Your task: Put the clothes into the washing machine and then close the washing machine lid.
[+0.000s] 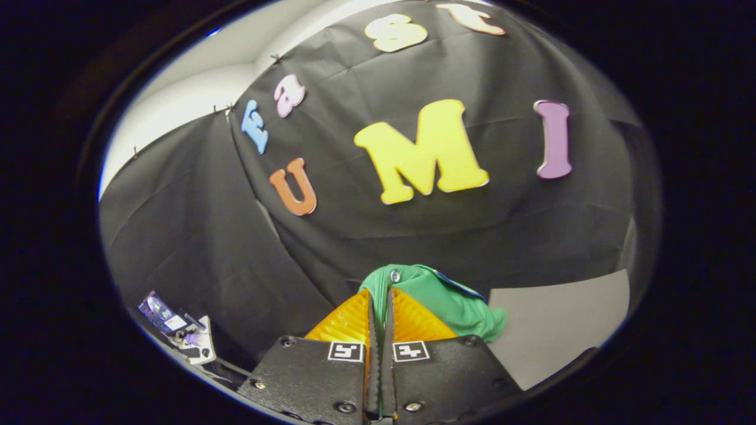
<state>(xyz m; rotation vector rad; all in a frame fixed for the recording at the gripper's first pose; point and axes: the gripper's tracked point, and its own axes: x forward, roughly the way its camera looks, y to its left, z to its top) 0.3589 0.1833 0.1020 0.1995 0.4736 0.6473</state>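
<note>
Black cloth wall point(195, 236) stands well beyond the tool, creased and pinned along its top edge. Pale wall point(177, 100) shows above it. Grey bench point(561, 319) lies right of the tool. Small cluttered device point(180, 333), details unclear, sits left of it.

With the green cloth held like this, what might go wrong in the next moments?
1. The tool is shut on the green garment at one bunched edge; most of the fabric hangs loose to one side, so it might slip out during the carry.
2. The dangling part could snag on something on the way into the washing machine.
3. The camera faces the booth wall, so aiming the drop may be hard.
</note>
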